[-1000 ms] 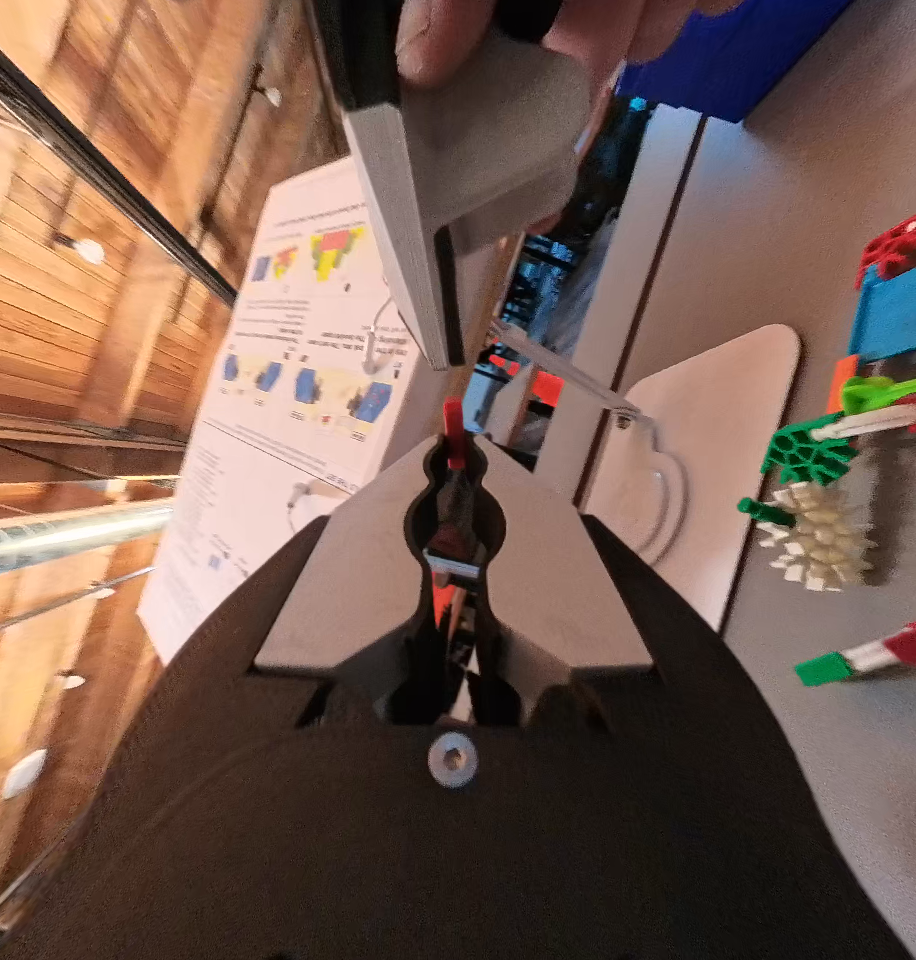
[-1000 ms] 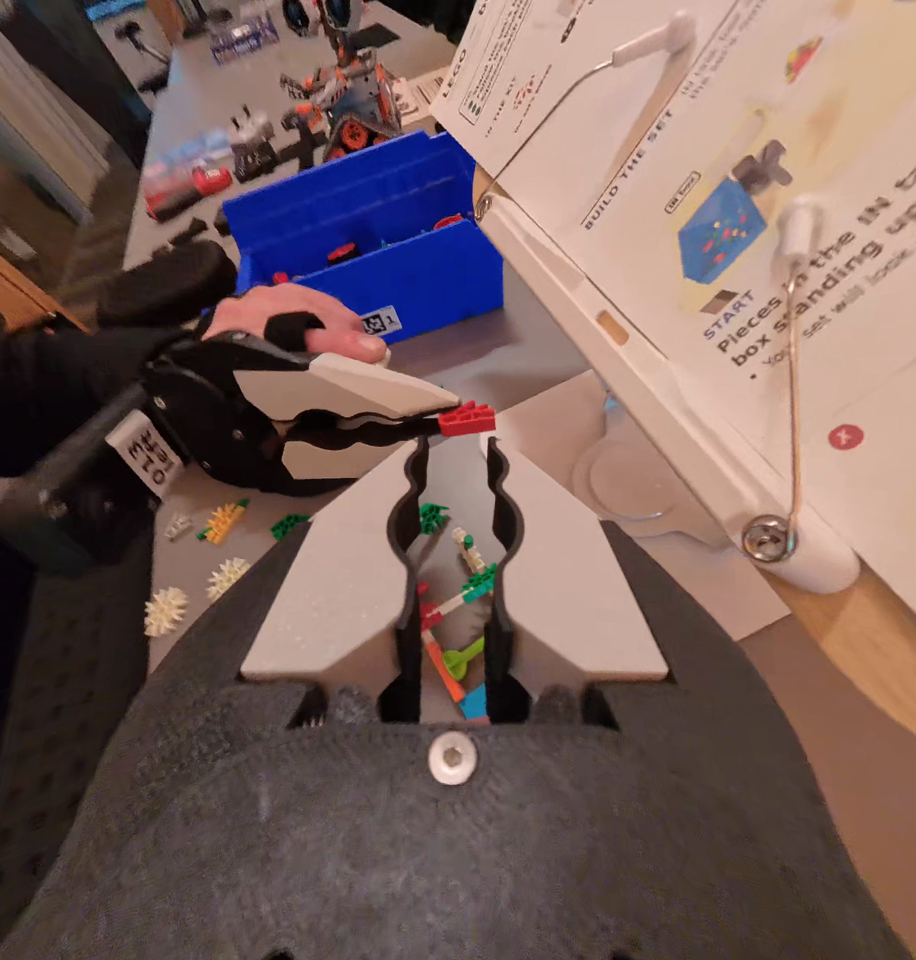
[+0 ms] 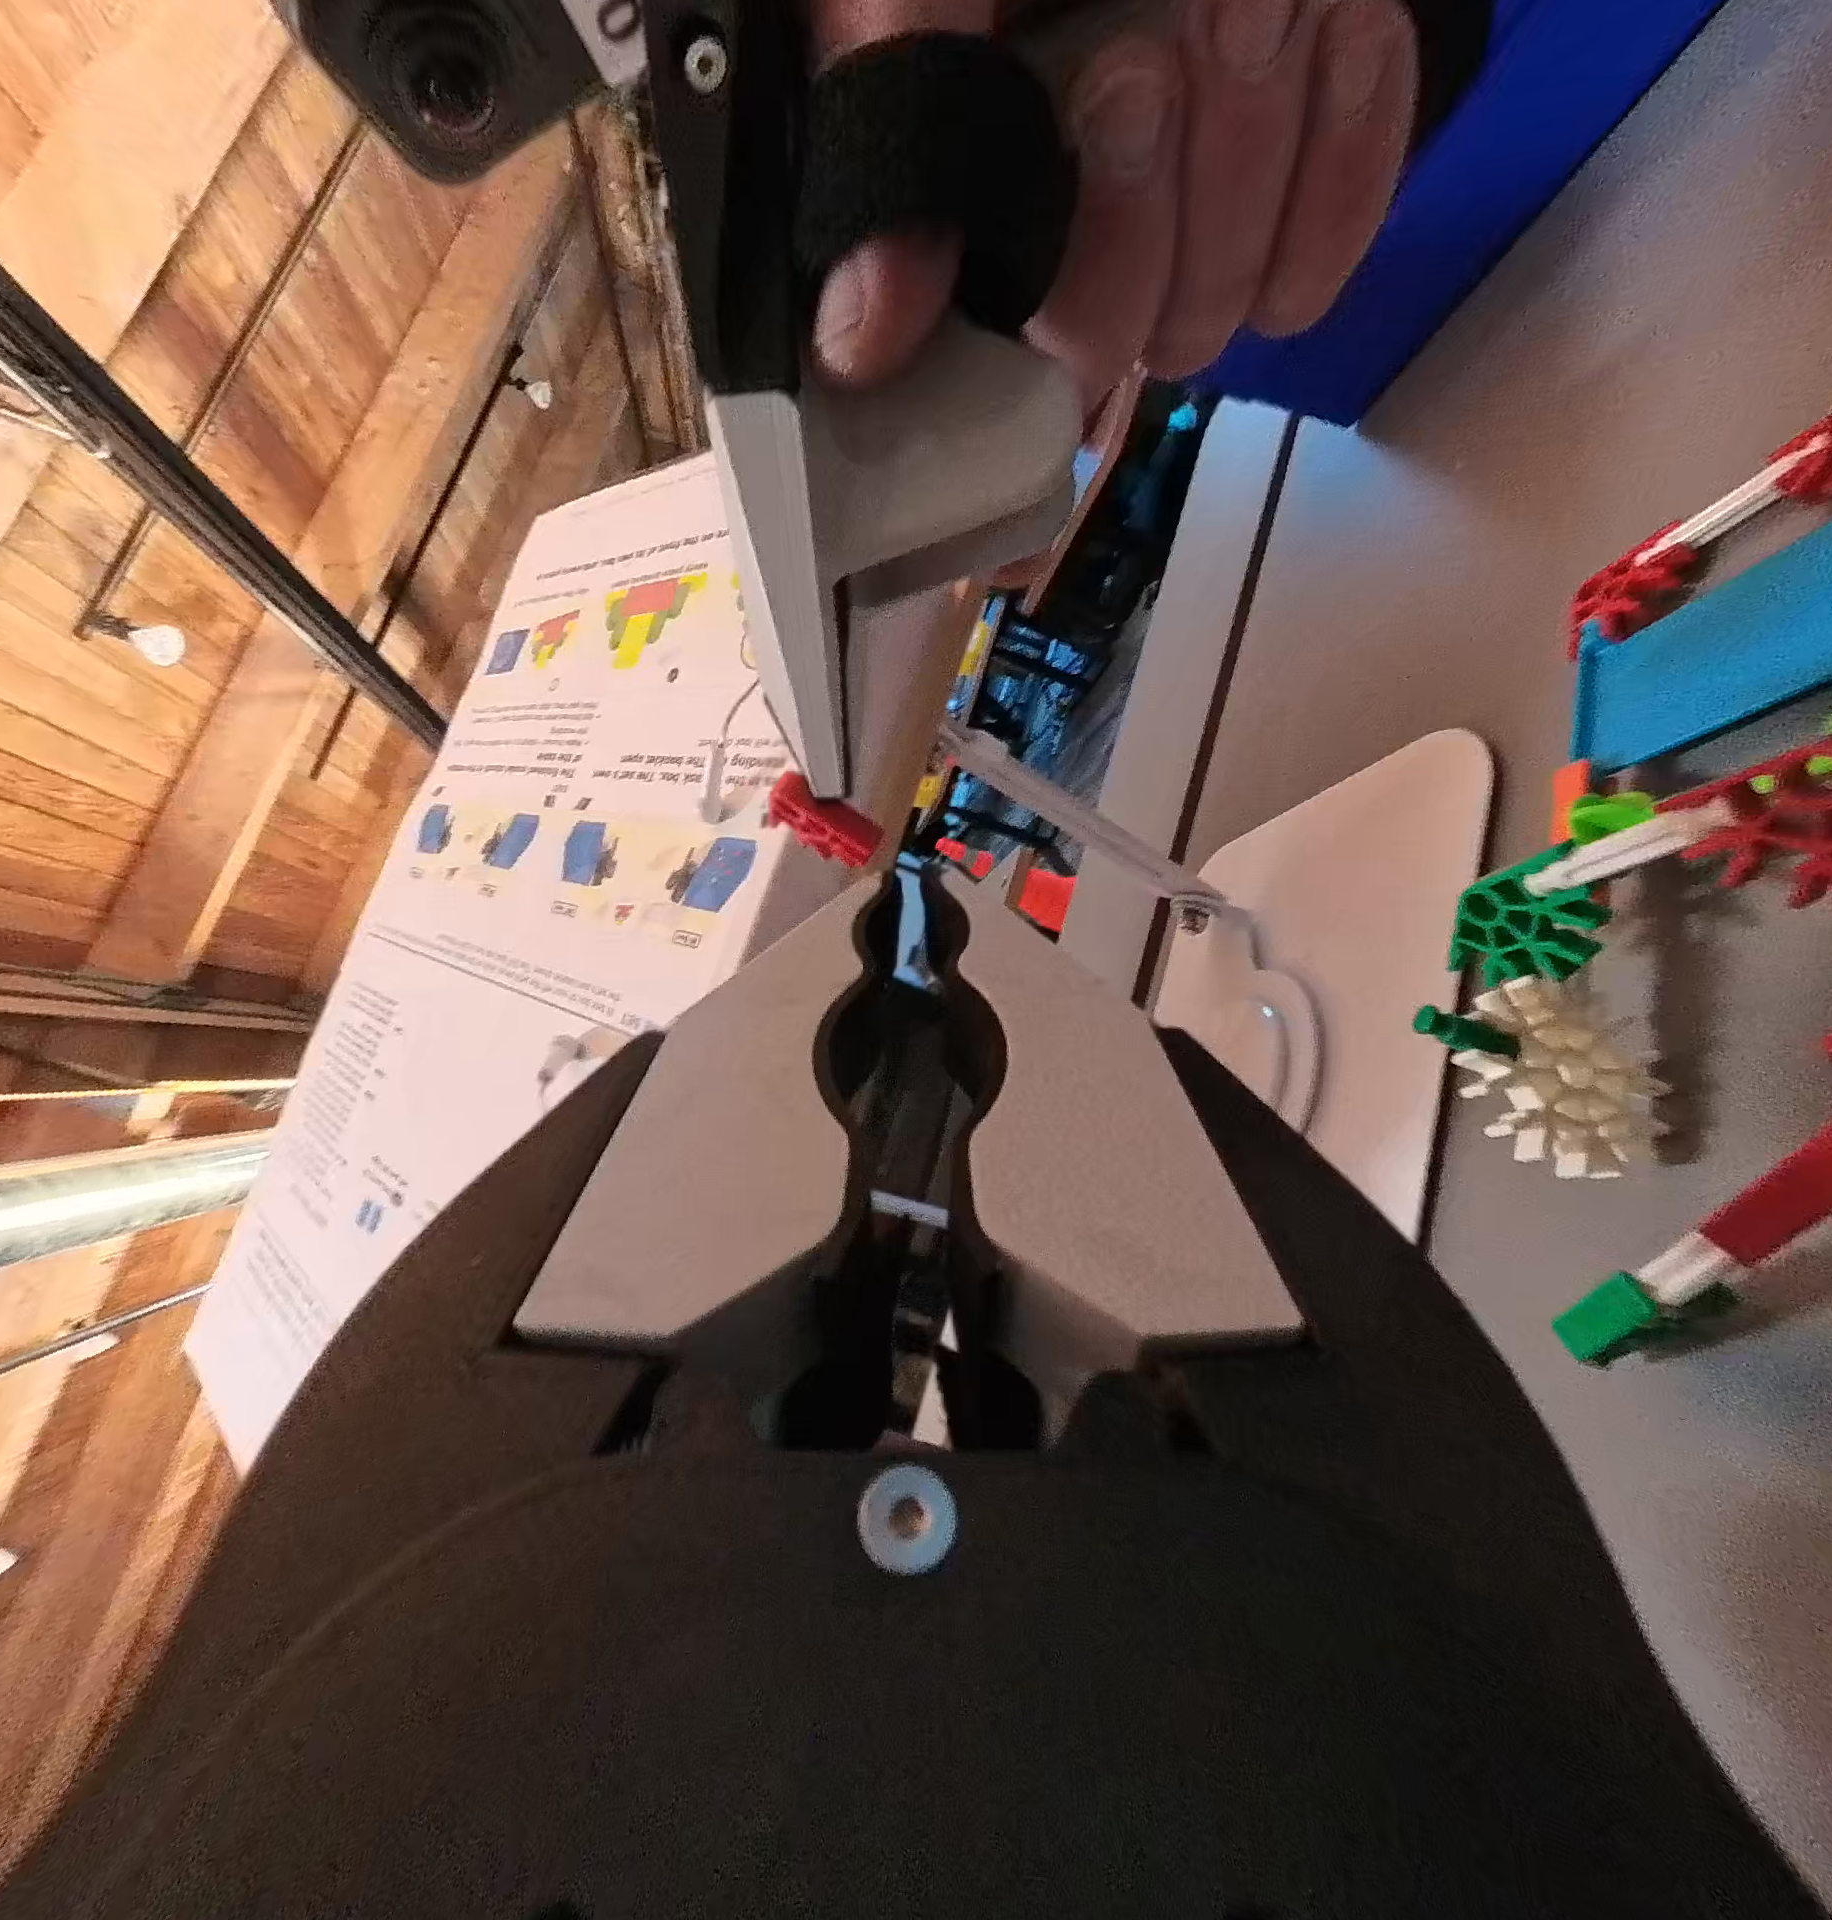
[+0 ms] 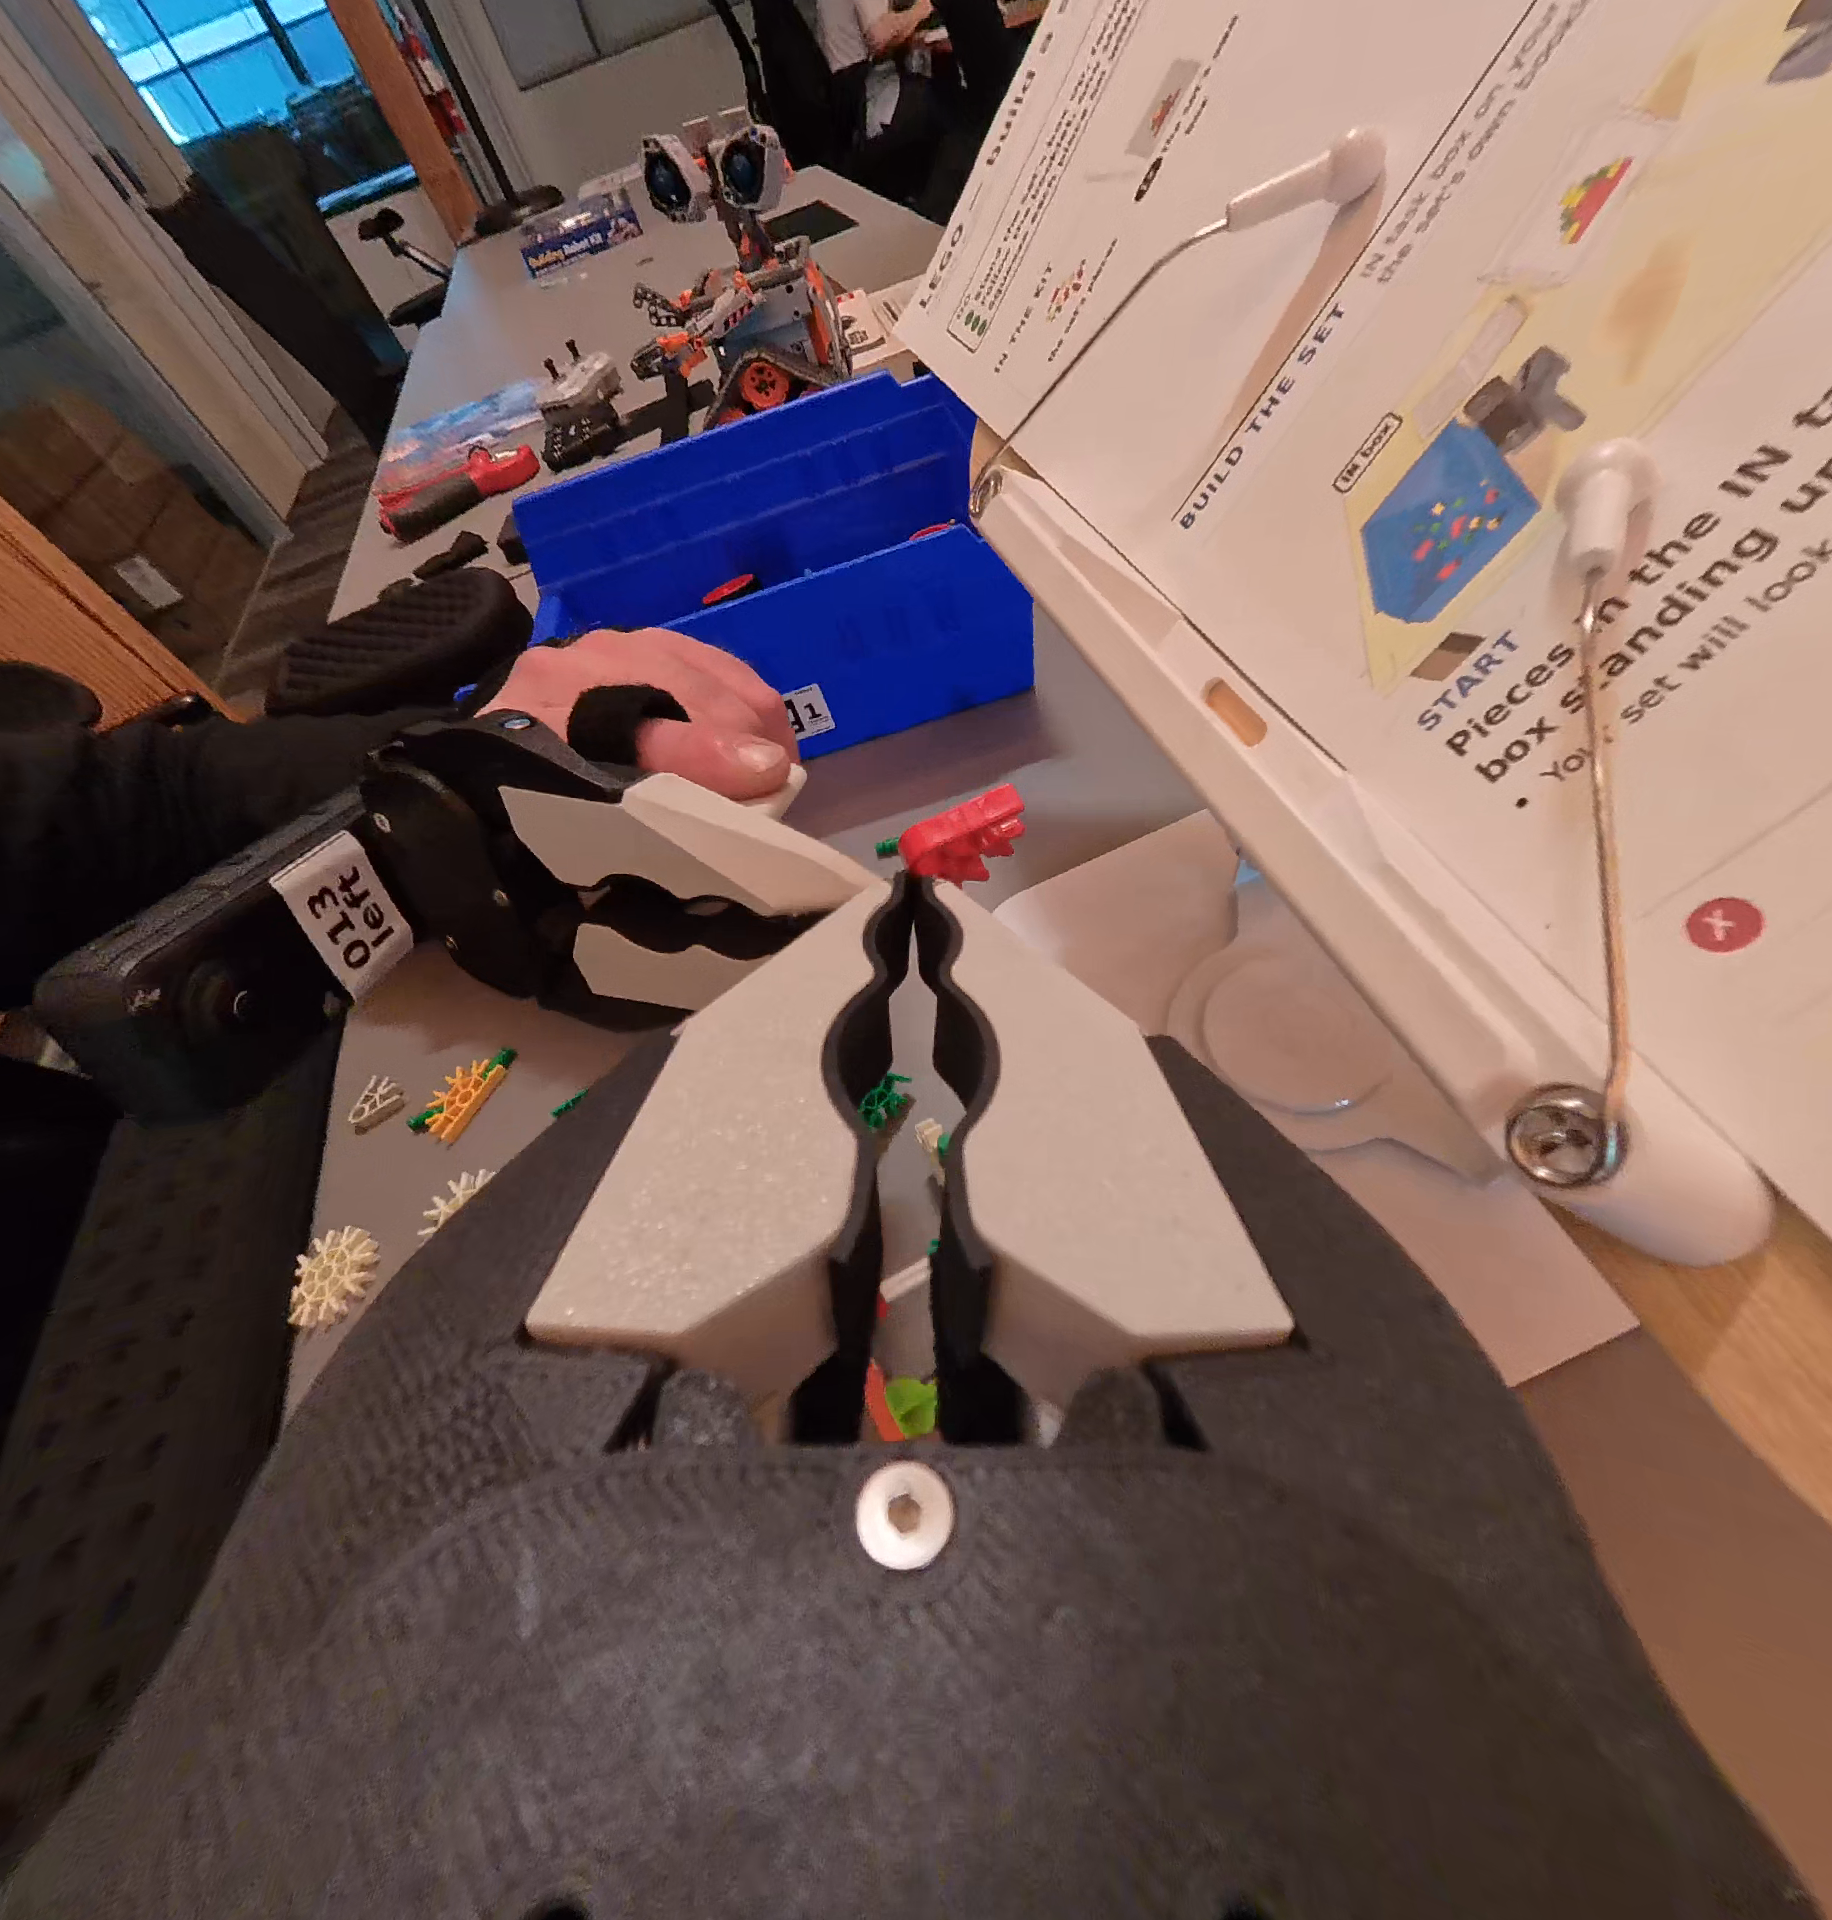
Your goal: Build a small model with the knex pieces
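1. Grey table [image 4: 953, 748] runs far into an office-like room. On it are a blue bin [image 4: 787, 582] at the far left and a white stand [image 4: 1255, 831] with a clipped sheet on the right.
2. Your right gripper [image 4: 914, 888] is closed to a narrow slit at the tips. It pinches a red piece [image 4: 959, 831], which sticks out past them in the air above the table, just in front of the stand's lower edge.
3. Your left gripper [image 3: 899, 888] is nearly closed, and nothing shows between its fingers. Its tips sit just beside the red piece and the right gripper's tips, coming in from the left.
4. Edges: the stand's ledge is close on the right of the red piece and the bin wall lies beyond it, so room is tight on those sides.
5. Open room is on the near left, but loose pieces lie there, a cream snowflake [image 4: 335, 1273] among them. A green connector [image 3: 1525, 925] and rods sit below your grippers.
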A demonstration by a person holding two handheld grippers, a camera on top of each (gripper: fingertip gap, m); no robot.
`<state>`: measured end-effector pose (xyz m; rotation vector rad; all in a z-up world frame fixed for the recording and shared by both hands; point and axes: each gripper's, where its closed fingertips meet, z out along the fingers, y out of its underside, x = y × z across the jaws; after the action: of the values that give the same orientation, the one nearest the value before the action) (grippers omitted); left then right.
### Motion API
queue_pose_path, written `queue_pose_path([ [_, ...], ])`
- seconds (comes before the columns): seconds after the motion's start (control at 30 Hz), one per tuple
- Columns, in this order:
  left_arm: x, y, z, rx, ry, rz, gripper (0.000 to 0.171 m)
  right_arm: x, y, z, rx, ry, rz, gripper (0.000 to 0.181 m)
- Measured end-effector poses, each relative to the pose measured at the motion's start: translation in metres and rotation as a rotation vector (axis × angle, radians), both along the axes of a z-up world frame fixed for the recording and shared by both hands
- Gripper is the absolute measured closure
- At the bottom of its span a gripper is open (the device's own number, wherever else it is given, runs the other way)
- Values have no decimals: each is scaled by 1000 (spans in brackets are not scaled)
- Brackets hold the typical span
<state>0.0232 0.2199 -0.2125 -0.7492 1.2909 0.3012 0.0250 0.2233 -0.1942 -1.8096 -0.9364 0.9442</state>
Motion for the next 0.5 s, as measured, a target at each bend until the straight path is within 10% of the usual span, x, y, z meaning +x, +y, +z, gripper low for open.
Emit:
queue_pose_path([
  [0.2, -3, 5, -6, -52, 3, 12, 167, 1, -7, 0, 0, -26, 35, 181],
  [0.5, -11, -8, -81, -866, 200, -27, 155, 15, -19, -21, -39, -156, 106, 181],
])
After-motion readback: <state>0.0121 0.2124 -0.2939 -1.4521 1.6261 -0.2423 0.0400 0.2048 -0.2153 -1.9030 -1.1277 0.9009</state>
